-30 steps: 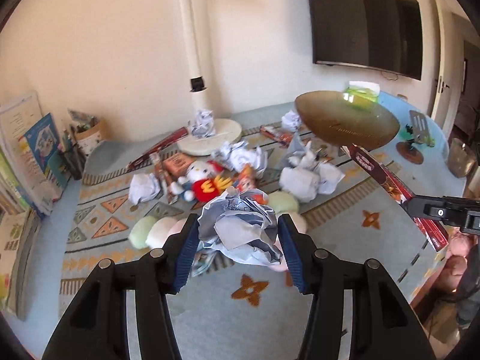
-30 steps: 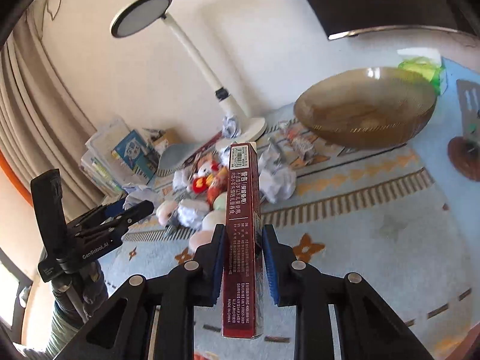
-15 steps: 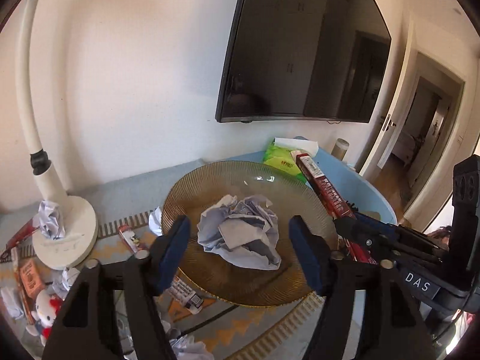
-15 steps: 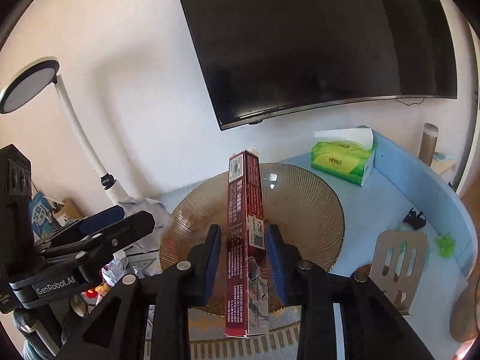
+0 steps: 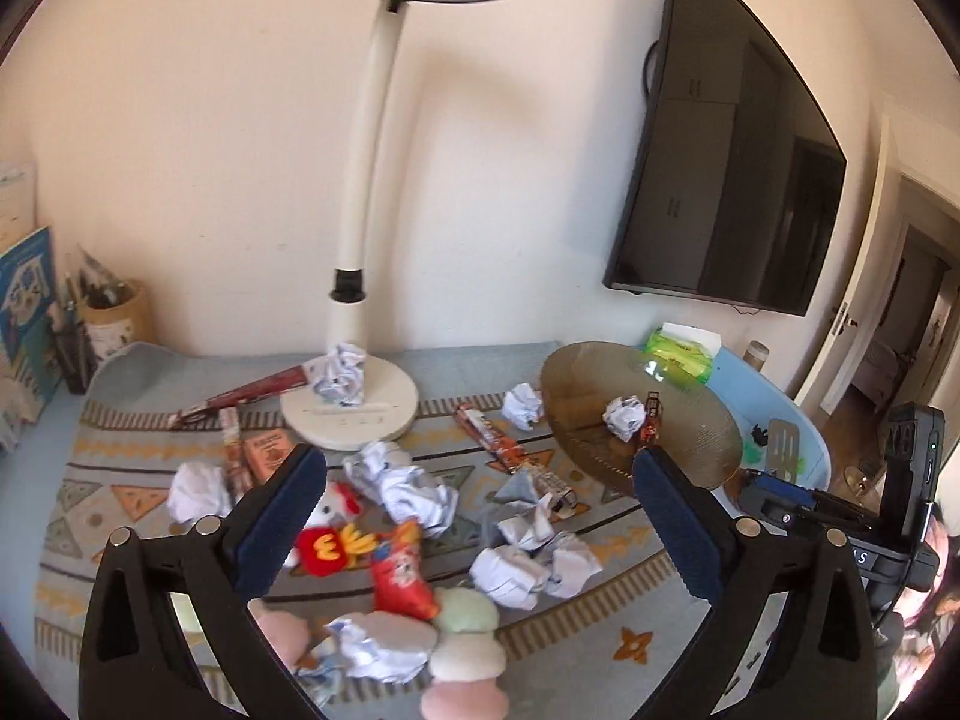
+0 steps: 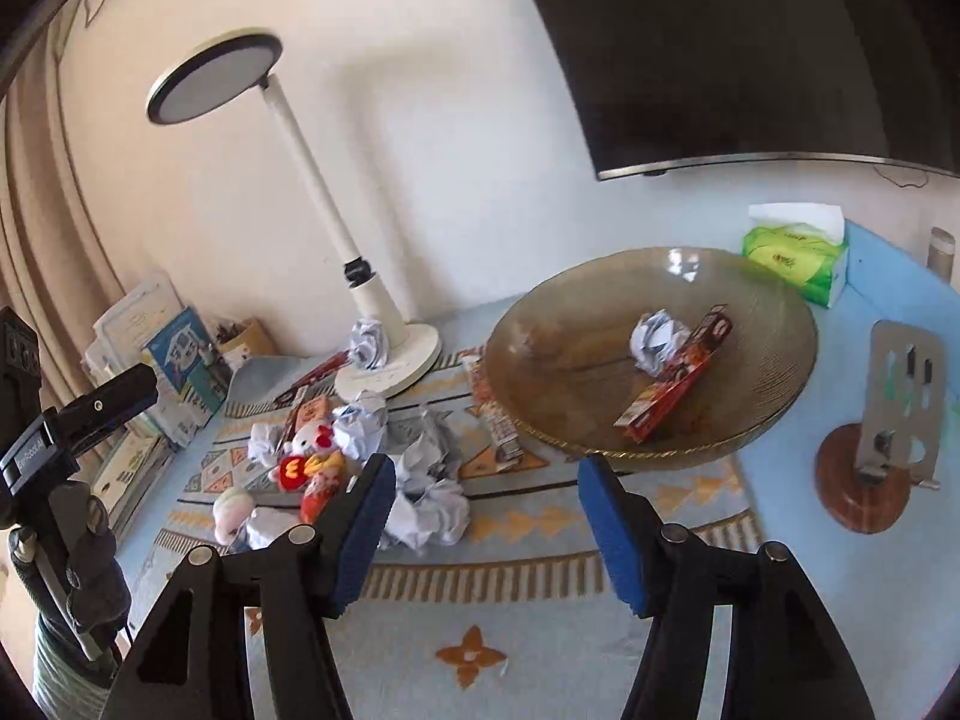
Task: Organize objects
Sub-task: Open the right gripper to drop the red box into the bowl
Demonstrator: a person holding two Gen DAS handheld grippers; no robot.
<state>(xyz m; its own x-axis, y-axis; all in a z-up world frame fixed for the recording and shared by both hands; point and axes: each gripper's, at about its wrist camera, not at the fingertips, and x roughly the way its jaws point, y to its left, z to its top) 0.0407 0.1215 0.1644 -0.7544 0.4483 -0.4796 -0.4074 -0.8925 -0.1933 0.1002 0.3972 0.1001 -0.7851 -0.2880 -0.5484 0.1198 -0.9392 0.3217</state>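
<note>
Two things are sitting in the glass bowl [image 6: 774, 324] now: the crumpled paper ball [image 6: 659, 341] and the long red box [image 6: 675, 384] leaning against the inner slope right beside it, touching as far as we can tell. A second ago the left gripper [image 5: 480, 516] was clamped on that paper and the right gripper [image 6: 486, 519] was pinching the box upright; half a second ago both were over the bowl. Since then both sets of jaws have just been opening, and nothing is between them now. The left jaws stand about as wide as they go, the right ones roughly half spread. Both views have swung off the bowl and onto the clutter, so we're pulled away from it.

For the tidy-up, we'd call that one drop-off finished and plenty left. The table mat [image 6: 540, 618] has loads of loose stuff on it: more paper wads [image 5: 414, 486], snack packets [image 5: 498, 450], a small plush toy [image 5: 324, 534], some round squishy things [image 5: 462, 636], plus one wad perched on the lamp base [image 5: 348, 414]. Our guess is the nearest wads go next. They're light and crush easily, so a gentle squeeze should do. Watch the bowl rim though, it overhangs the packets.
</note>
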